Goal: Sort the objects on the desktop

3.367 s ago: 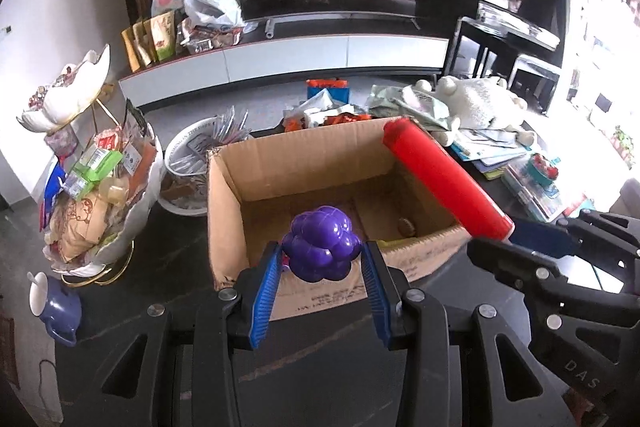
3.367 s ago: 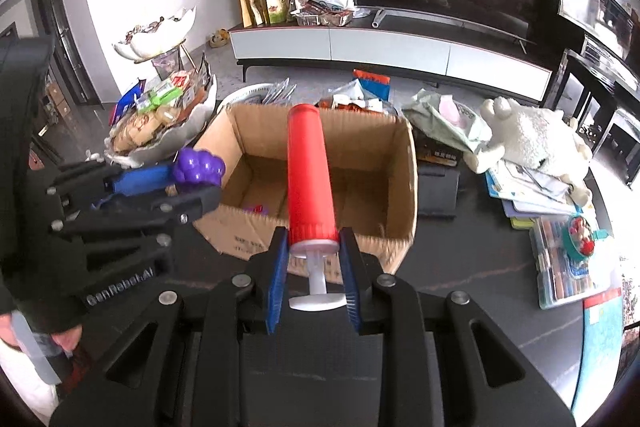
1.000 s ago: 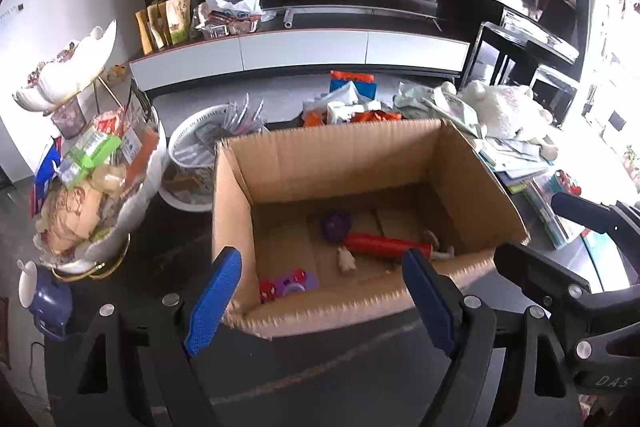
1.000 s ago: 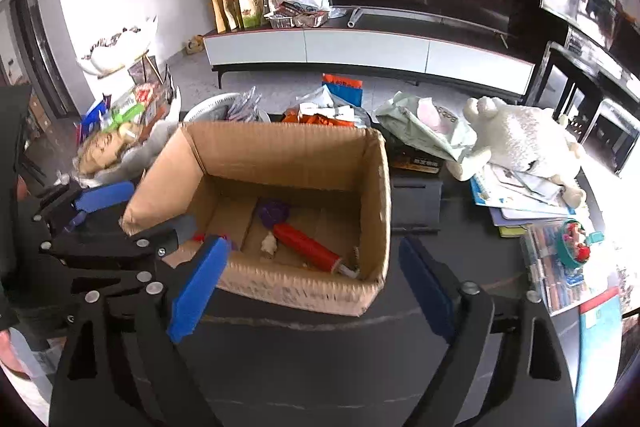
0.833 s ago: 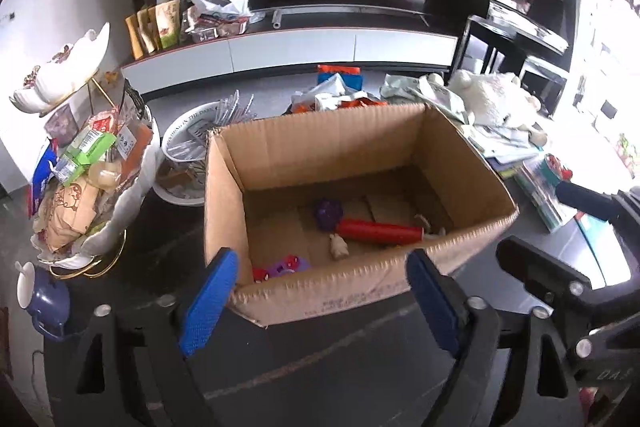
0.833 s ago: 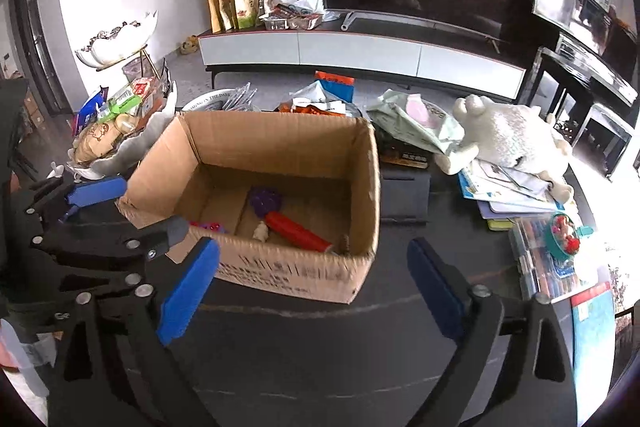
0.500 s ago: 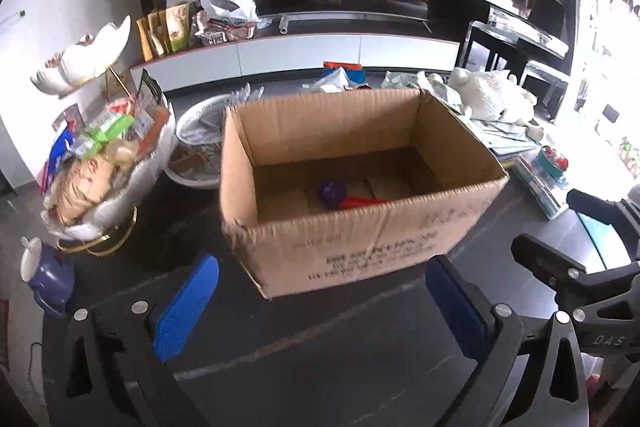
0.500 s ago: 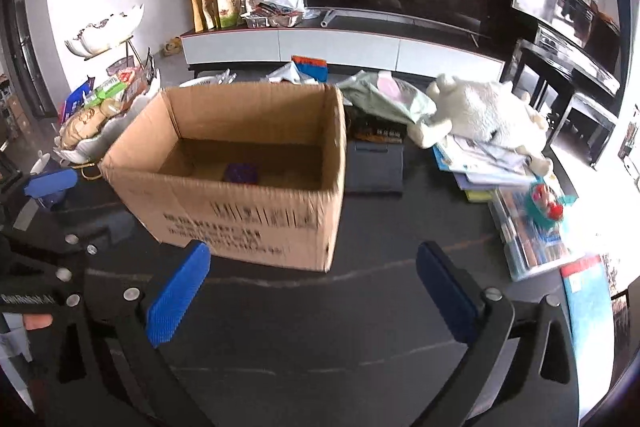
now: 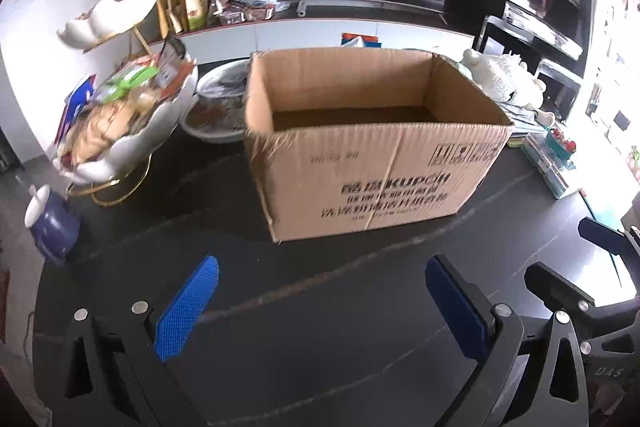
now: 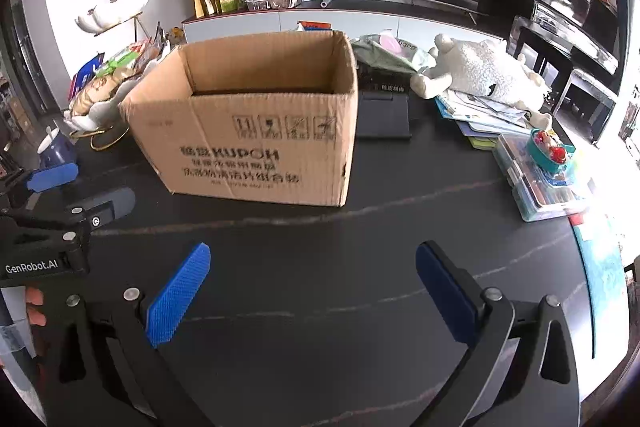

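1 open cardboard box [image 9: 372, 163], upright on dark counter [image 9: 280, 307]. Left hand-held gripper [image 9: 320, 303] and right hand-held gripper [image 10: 312, 291]: both spread wide, empty, near the box, apart.

1. The left gripper [image 9: 322, 291] had black angular arms with silver round screws and blue cross-hatched pads [image 9: 186, 309] on its fingers.
2. The right gripper [image 10: 312, 287] was built alike: black frame, silver screws, blue textured pads [image 10: 176, 297].
3. White lettering "GenRobot.AI" marked the left gripper's black side in the right wrist view.
4. Faint letters "DAS" showed on the right gripper's body in the left wrist view.
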The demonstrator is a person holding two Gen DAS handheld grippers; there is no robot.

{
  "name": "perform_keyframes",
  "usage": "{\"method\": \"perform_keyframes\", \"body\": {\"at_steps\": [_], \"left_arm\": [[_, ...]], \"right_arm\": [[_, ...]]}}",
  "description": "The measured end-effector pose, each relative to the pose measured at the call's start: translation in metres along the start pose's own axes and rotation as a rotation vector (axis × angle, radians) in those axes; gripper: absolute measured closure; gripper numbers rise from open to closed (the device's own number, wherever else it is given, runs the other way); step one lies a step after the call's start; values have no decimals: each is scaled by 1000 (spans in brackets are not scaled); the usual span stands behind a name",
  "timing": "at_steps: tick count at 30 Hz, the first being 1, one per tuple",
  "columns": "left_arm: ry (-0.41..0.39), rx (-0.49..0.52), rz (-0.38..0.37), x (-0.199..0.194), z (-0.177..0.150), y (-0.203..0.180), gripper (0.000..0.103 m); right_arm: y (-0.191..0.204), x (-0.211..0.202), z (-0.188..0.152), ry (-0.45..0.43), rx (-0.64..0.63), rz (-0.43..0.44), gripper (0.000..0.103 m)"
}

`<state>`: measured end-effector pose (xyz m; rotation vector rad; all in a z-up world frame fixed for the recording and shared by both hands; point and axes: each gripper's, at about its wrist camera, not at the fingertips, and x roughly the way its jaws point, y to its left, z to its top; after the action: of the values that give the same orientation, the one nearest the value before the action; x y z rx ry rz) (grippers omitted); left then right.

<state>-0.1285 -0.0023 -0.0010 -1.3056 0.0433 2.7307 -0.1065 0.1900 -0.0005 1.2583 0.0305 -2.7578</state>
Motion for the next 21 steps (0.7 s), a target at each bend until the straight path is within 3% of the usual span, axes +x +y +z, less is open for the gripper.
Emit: {"method": "perform_keyframes", "body": {"at_steps": [21], "left_arm": [[61, -35, 24, 7, -51, -4, 1]], "right_arm": [[18, -3, -48, 53, -17, 30, 1]]}}
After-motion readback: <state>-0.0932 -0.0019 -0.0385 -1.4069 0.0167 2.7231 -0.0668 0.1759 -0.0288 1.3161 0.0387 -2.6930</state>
